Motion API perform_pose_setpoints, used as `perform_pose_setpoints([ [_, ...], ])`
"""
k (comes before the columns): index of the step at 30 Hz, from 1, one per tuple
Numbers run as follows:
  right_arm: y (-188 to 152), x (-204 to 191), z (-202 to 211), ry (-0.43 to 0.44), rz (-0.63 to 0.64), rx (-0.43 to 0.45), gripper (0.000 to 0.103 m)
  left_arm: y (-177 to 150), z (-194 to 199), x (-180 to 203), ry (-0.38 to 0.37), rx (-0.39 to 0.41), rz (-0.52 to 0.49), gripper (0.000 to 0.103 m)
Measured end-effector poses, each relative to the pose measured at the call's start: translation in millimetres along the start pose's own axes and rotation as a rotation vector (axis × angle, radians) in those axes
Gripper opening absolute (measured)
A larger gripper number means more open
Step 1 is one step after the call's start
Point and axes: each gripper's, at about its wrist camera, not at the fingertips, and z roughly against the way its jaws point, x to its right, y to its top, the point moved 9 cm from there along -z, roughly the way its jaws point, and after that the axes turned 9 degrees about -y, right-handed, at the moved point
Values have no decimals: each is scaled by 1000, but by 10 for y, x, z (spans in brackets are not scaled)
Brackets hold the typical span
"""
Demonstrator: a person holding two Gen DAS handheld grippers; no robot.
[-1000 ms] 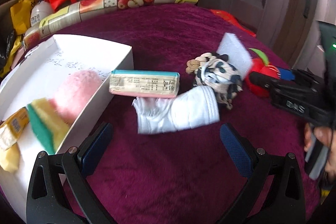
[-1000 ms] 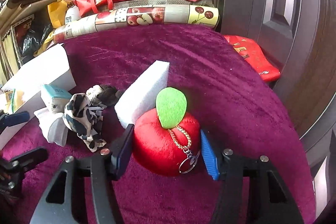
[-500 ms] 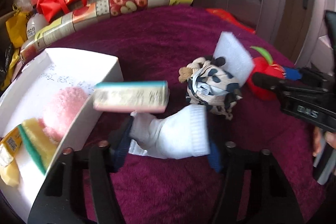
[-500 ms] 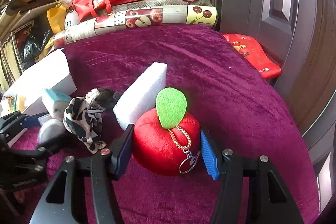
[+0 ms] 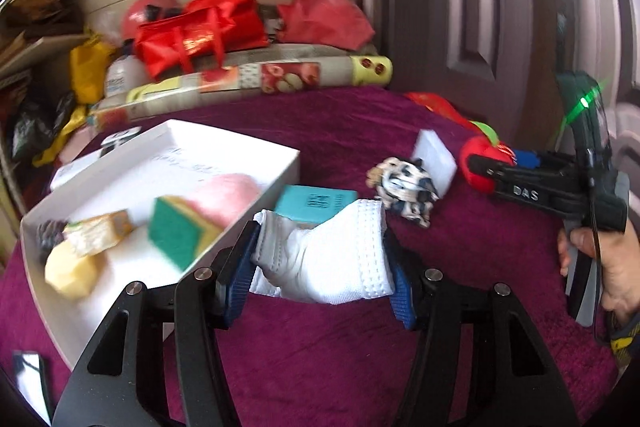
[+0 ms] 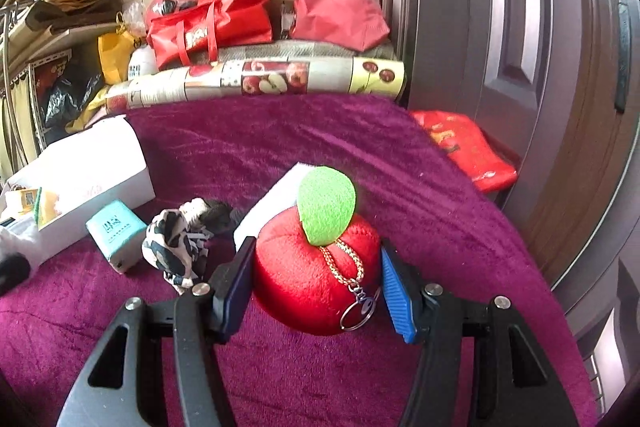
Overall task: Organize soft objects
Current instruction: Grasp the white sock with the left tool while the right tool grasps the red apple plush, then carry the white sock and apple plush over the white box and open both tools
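My left gripper is shut on a white sock and holds it above the purple cloth, beside the white box. The box holds a pink puff, a green-yellow sponge and yellow pieces. My right gripper is shut on a red plush apple with a green leaf, resting on the cloth. A black-and-white cloth toy, a teal packet and a white foam block lie between the apple and the box.
A rolled fruit-print mat and red bags line the far edge. A door stands at the right. A red pouch lies by the door. A phone lies at the near left.
My left gripper closed on the white sock and lifted it off the cloth toward the box side. The right gripper stays on the apple.
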Motion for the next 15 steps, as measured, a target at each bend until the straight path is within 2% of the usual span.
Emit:
perform_pose_setpoints([
  [4,52,32,95,-8,-16,55,59,-14,77,-112,16,15,52,58],
  [8,94,-75,200,-30,30,96,59,-24,147,-169,24,22,66,58],
  [15,265,-433,569,93,15,148,59,-26,227,-271,37,27,87,58],
])
